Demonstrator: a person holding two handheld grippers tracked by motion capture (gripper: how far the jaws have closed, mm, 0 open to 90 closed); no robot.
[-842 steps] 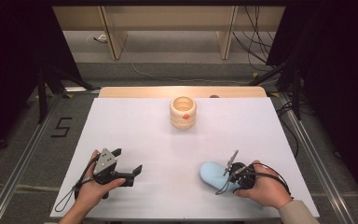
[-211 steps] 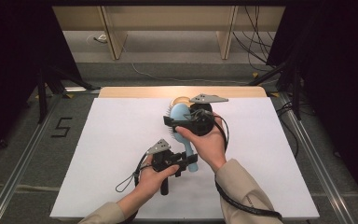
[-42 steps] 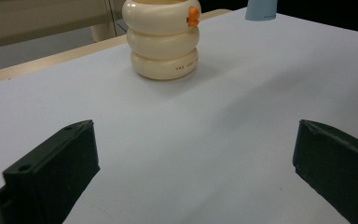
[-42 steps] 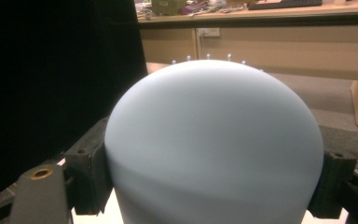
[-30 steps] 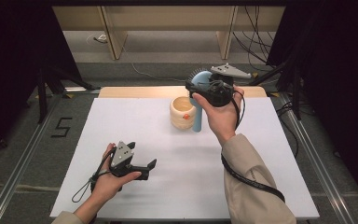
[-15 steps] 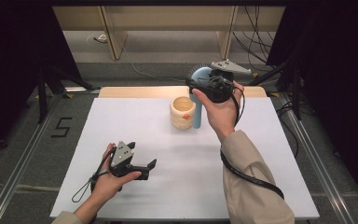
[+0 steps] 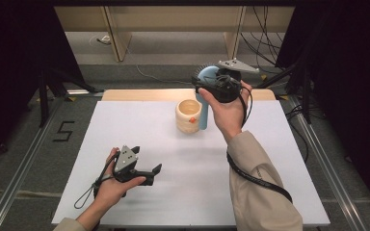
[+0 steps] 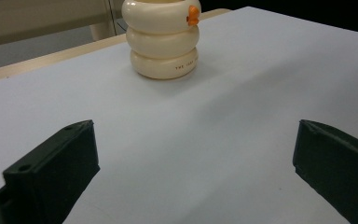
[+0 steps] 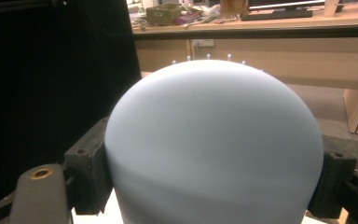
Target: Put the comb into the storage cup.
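Note:
A light blue brush (image 7: 203, 114) hangs upright just right of a cream ringed cup (image 7: 189, 117), its handle pointing down at the white table (image 7: 270, 168). My right gripper (image 7: 206, 85) is shut on the brush's rounded head (image 9: 214, 149), with one black jaw on each side of it. Small bristle tips show over the top of the head. My left gripper (image 7: 153, 174) rests low on the table at the front left, open with nothing between its jaws. In the left gripper view it (image 8: 193, 172) faces the cup (image 8: 162, 39), which carries a small orange knob.
A wooden strip (image 7: 139, 95) runs along the table's far edge. Metal rails (image 7: 24, 159) flank the table on both sides. Cables (image 7: 265, 43) lie on the floor at the back right. A black cord (image 7: 84, 197) trails from the left gripper.
The right hand has edged the brush slightly upward beside the cup. The left hand and its gripper have kept still.

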